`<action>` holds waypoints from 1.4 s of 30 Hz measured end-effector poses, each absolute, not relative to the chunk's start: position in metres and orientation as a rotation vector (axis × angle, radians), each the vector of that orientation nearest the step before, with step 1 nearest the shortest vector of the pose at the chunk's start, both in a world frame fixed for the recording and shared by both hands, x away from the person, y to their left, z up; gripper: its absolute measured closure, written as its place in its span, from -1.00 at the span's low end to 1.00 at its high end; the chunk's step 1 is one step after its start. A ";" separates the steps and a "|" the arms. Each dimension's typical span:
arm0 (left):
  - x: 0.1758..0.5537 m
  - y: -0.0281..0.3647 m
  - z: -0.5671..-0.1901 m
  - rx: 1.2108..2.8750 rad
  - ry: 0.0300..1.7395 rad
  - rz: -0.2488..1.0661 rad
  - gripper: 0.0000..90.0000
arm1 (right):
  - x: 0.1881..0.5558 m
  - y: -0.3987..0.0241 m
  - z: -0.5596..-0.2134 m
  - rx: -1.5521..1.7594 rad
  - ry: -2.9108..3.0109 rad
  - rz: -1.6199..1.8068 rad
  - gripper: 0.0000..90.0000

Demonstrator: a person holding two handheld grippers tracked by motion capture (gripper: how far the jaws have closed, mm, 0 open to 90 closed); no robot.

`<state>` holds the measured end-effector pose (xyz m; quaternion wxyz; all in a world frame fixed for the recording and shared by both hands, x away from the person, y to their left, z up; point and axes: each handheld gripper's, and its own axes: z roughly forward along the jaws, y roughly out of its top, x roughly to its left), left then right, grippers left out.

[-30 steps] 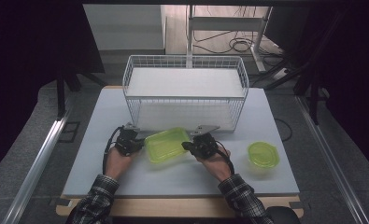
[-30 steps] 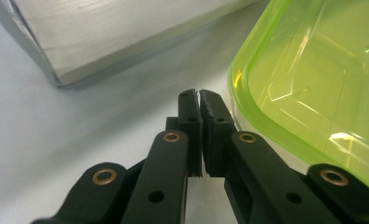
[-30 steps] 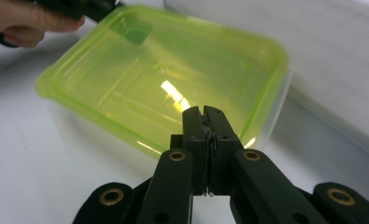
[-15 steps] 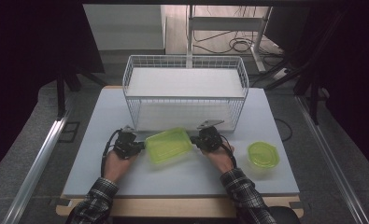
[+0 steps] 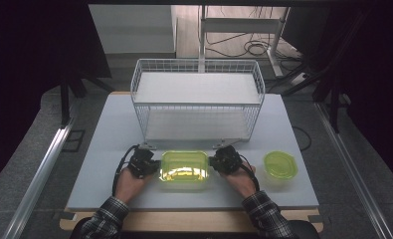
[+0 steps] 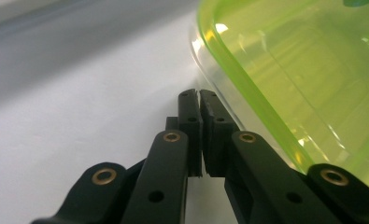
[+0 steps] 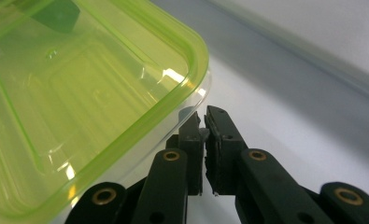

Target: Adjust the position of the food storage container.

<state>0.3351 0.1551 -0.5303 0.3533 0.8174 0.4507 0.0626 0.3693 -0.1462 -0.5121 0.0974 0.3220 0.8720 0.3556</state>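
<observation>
A clear rectangular container with a lime-green lid [image 5: 184,169] lies flat on the white table [image 5: 104,134], near its front edge. My left gripper [image 5: 156,167] is at its left end. In the left gripper view the jaws are shut, with their tips [image 6: 199,95] on the container's [image 6: 303,70] clear rim. At the right end is my right gripper [image 5: 212,163]. Its jaws have just been opening a little, and a thin gap shows at the tips [image 7: 203,116]. A sliver of the container's [image 7: 79,93] clear lip is still between them.
A white wire basket [image 5: 196,99] with a shelf stands just behind the container, with its open side towards me. A small round container with a green lid [image 5: 280,167] sits at the front right. Cables and metal frames lie beyond the table.
The container was held tilted and skewed between both grippers. It now lies level and square on the table, a little nearer the front edge. Both hands moved with it.
</observation>
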 end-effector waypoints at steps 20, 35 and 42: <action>0.283 0.134 -0.526 2.184 1.037 0.133 0.84 | 0.334 -0.183 -0.495 0.974 2.513 1.009 0.90; 0.257 0.174 -0.522 2.141 1.036 0.471 -0.73 | 0.319 -0.200 -0.480 0.930 2.442 1.140 0.08; 0.251 0.184 -0.520 2.099 1.059 0.489 -0.85 | 0.312 -0.200 -0.485 0.871 2.468 1.143 -0.35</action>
